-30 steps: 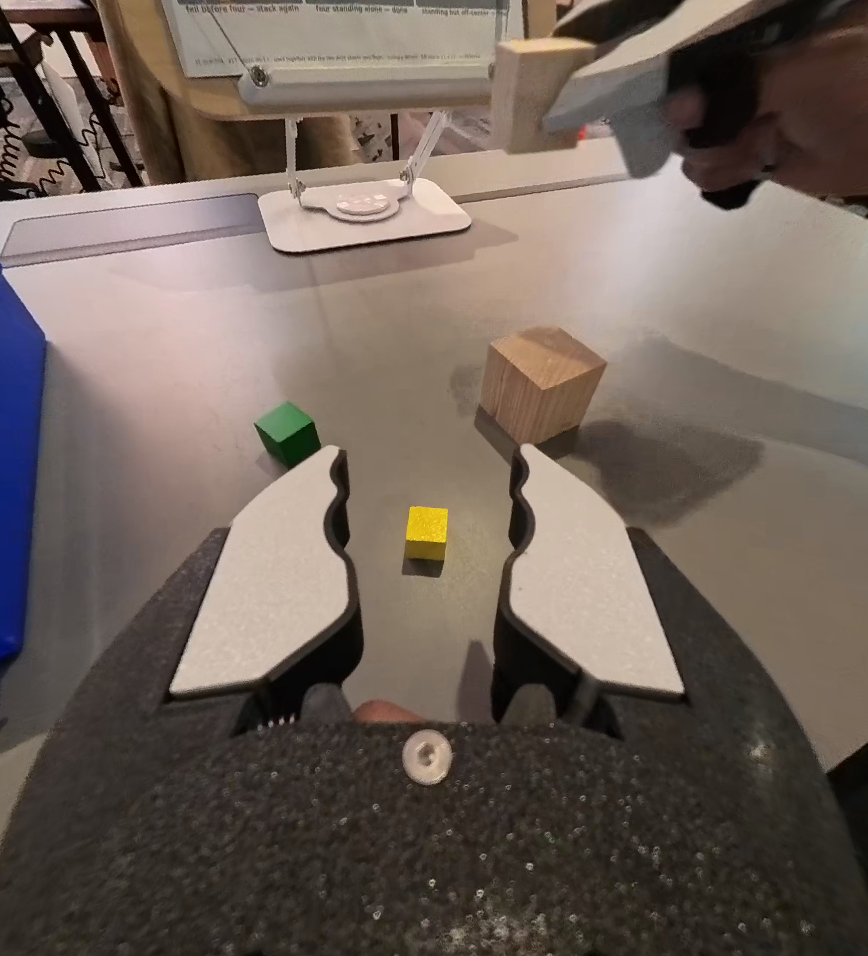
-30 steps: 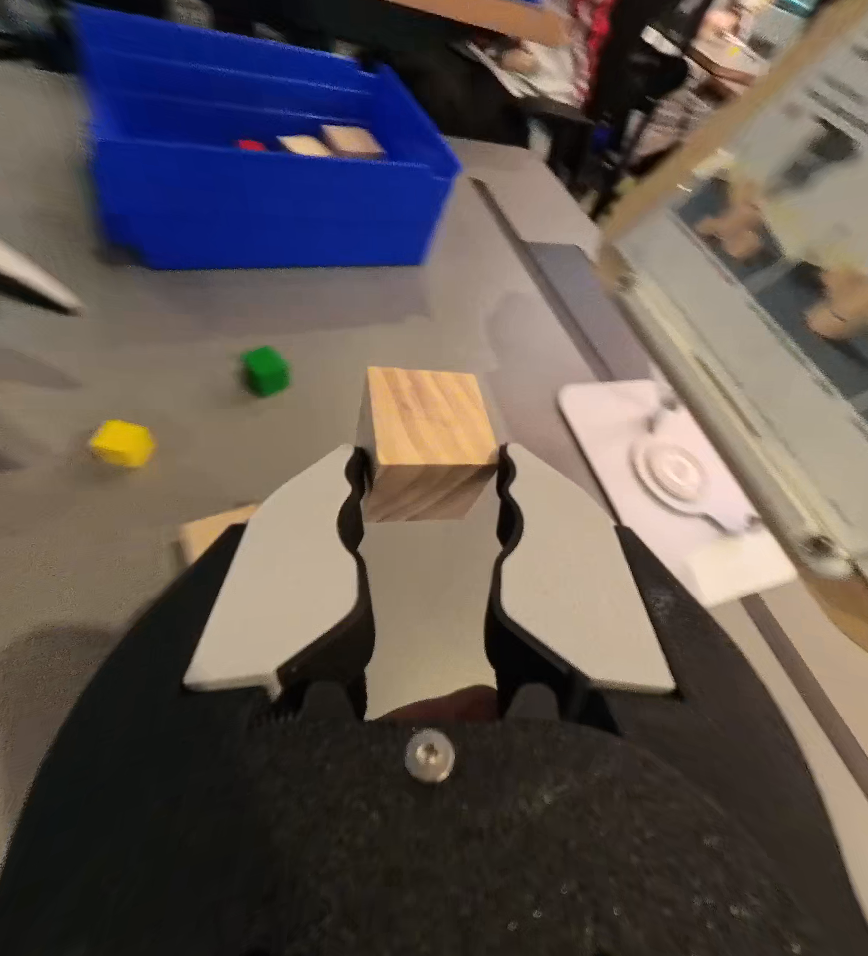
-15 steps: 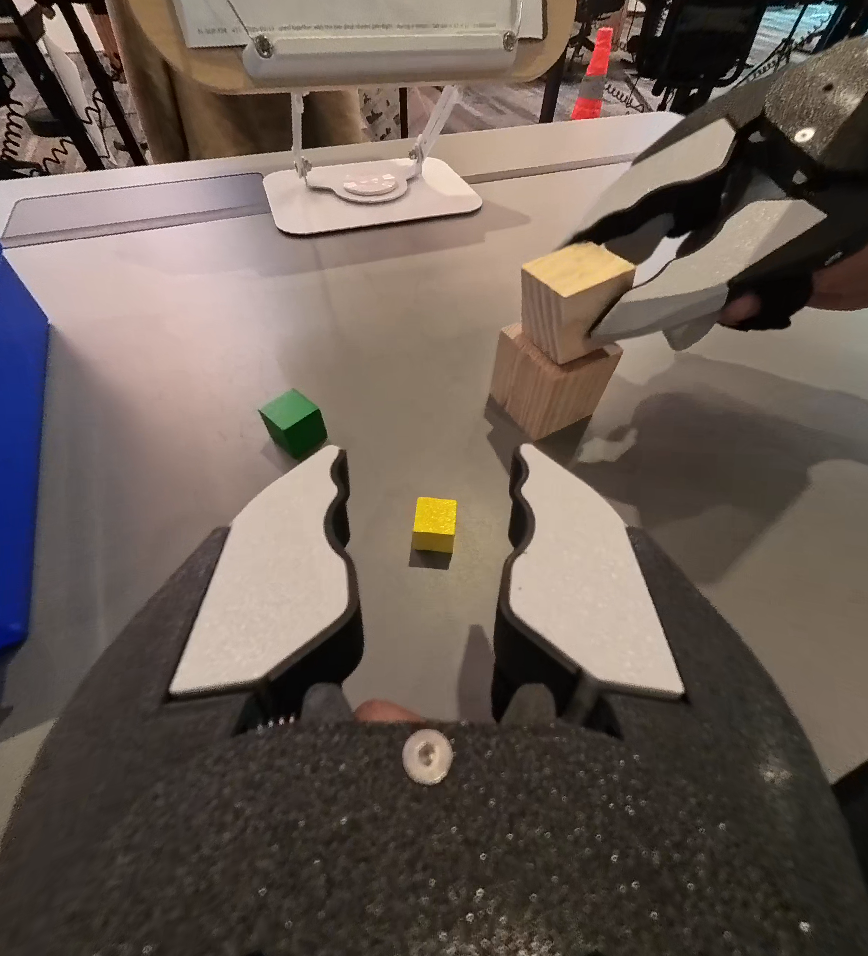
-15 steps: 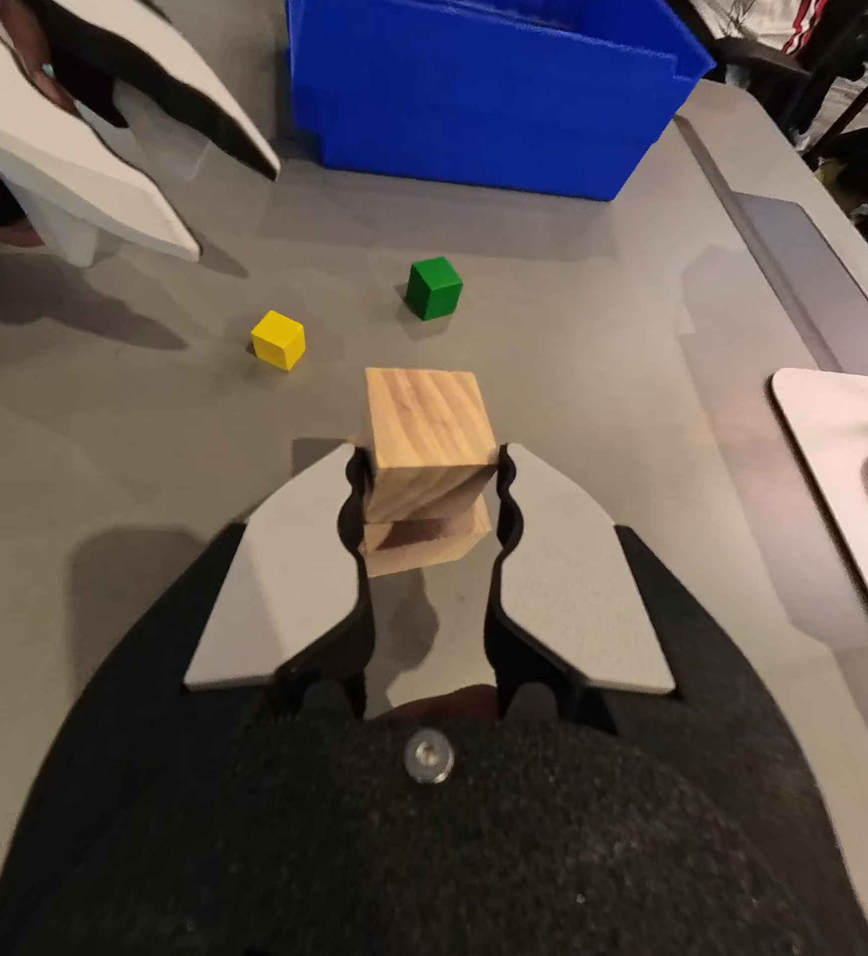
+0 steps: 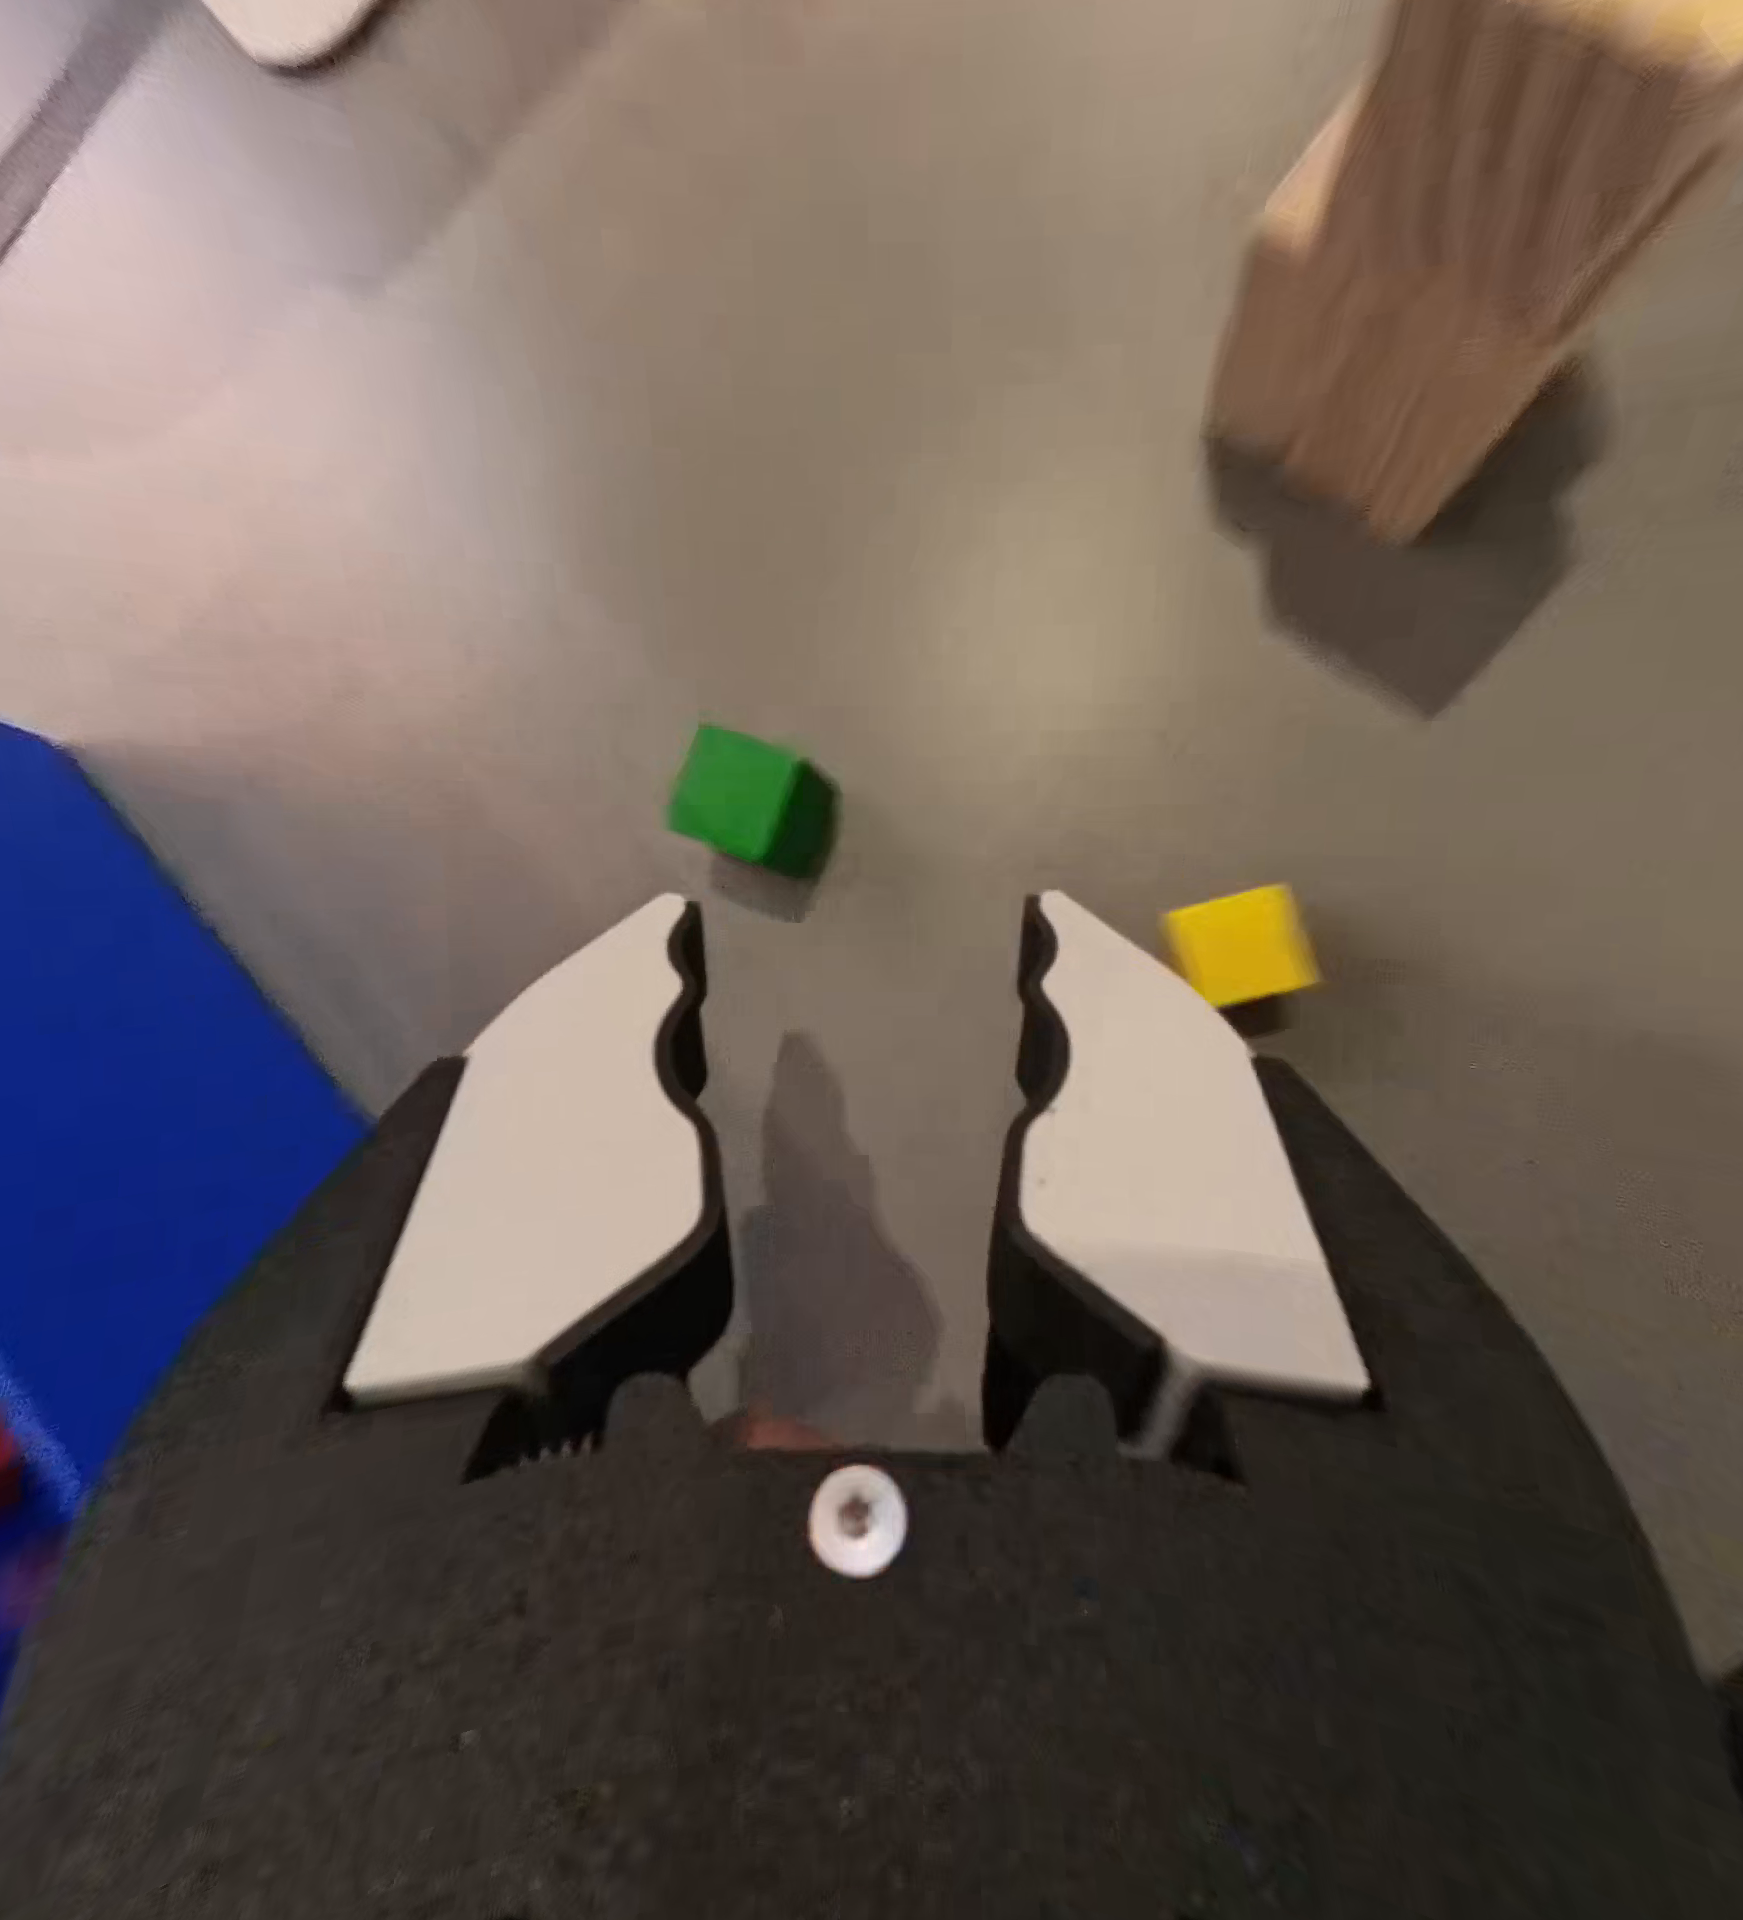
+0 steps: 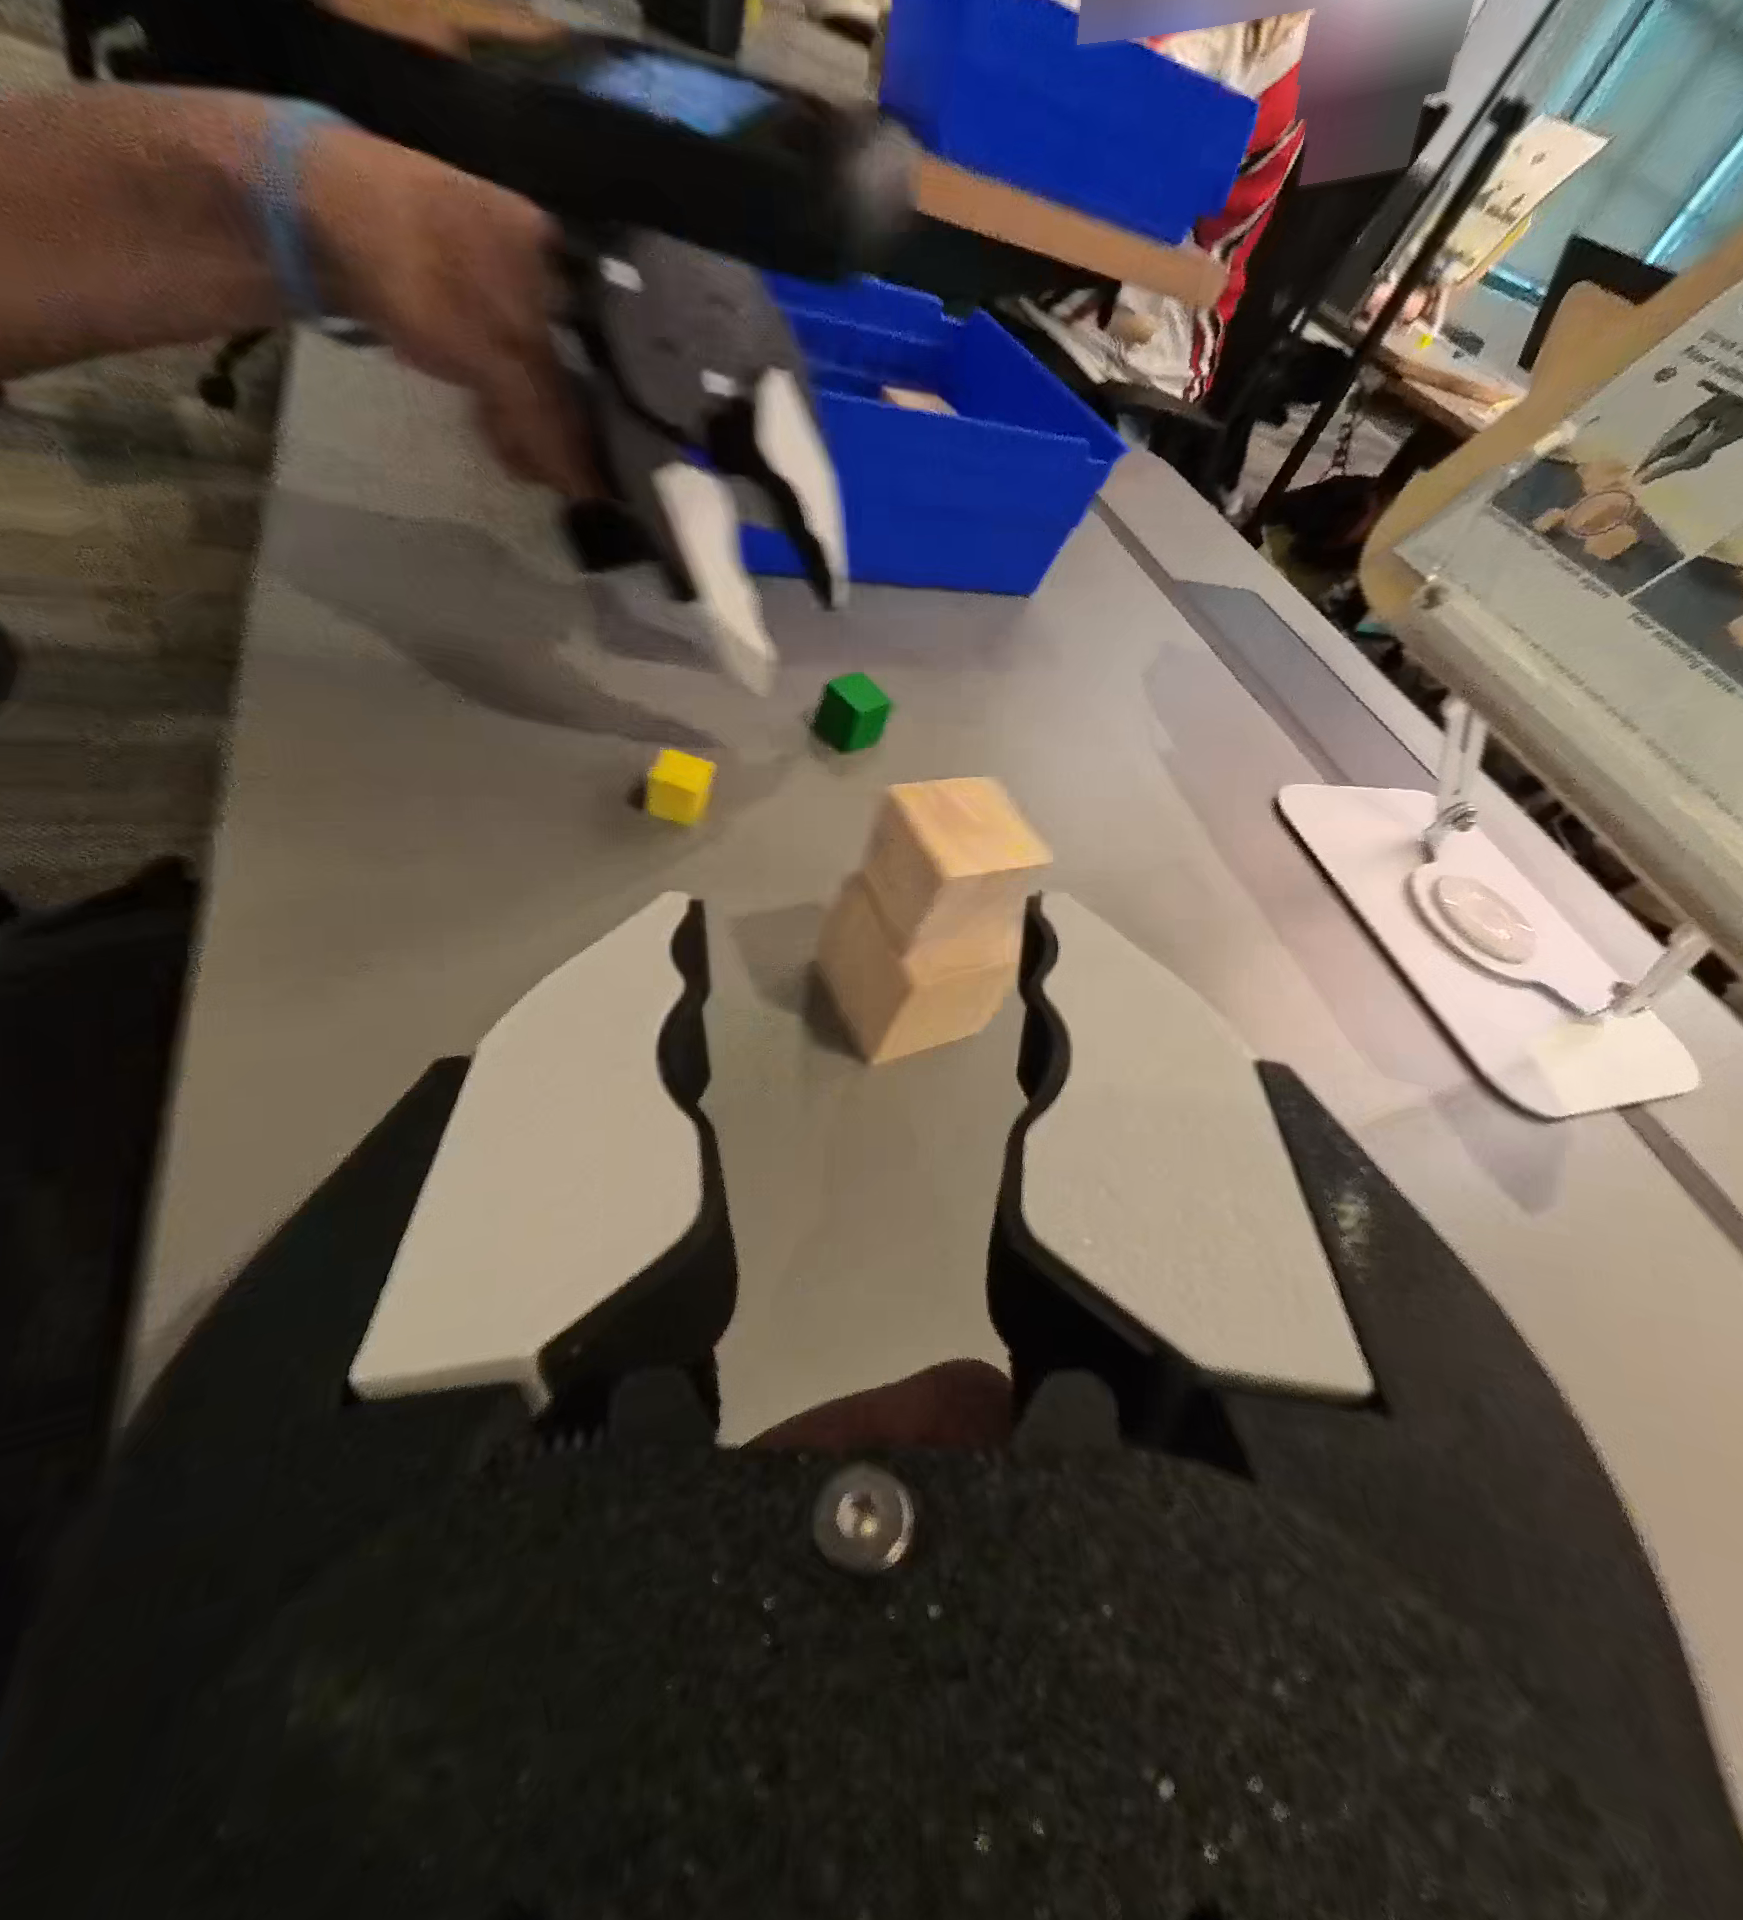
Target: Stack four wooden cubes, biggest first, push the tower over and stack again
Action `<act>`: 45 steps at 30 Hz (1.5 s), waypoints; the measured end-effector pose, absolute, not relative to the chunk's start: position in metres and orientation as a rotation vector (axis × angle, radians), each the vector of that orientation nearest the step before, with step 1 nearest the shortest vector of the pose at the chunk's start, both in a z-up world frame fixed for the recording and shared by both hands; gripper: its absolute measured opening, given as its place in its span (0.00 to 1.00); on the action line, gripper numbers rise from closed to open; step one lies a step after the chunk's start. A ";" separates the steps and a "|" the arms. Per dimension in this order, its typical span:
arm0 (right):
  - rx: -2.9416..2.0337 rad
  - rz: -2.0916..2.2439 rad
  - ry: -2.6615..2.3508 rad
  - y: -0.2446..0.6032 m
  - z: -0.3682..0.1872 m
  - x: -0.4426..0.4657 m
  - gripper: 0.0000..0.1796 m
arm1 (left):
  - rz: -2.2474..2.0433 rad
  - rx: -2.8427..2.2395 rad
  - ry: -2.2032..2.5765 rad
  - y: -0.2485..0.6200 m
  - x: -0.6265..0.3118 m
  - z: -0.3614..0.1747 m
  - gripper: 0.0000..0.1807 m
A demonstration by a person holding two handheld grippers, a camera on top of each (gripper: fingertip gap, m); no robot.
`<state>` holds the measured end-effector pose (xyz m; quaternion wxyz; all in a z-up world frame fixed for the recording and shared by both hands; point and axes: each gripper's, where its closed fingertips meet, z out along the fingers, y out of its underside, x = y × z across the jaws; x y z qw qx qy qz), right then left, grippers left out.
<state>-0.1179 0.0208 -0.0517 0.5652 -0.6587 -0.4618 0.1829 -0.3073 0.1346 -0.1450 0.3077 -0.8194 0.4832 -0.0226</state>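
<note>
Two plain wooden cubes stand stacked on the grey table: the bigger one (image 6: pixel 908 987) below, the smaller one (image 6: pixel 955 842) on top, a little askew. The stack shows blurred in the left wrist view (image 5: pixel 1449 281) at the upper right. A green cube (image 5: pixel 751 798) (image 6: pixel 851 712) and a yellow cube (image 5: pixel 1243 940) (image 6: pixel 680 787) lie loose on the table. My left gripper (image 5: pixel 856 914) is open and empty, hovering just short of the green cube, and also shows in the right wrist view (image 6: pixel 794 613). My right gripper (image 6: pixel 859 914) is open and empty, drawn back from the stack.
A blue bin (image 6: pixel 950 488) (image 5: pixel 67 1018) with a few blocks inside stands on the table's left side, close to my left gripper. A sign holder on a white base (image 6: pixel 1490 956) stands at the table's far edge. A person's forearm (image 6: pixel 171 208) holds the left gripper. The tips of one gripper are about 25 cm away from the tips of the other. From my left tips it is roughly 4 cm to the green cube (image 5: pixel 751 798); from my right, 25 cm.
My right gripper let go of the smaller wooden cube on the bigger one and drew back. My left gripper swung left and down from the yellow cube toward the green cube.
</note>
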 end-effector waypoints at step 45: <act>-1.615 0.623 -0.845 -0.087 -0.103 -0.094 0.24 | -0.056 -1.804 2.258 0.110 -0.158 -0.096 0.16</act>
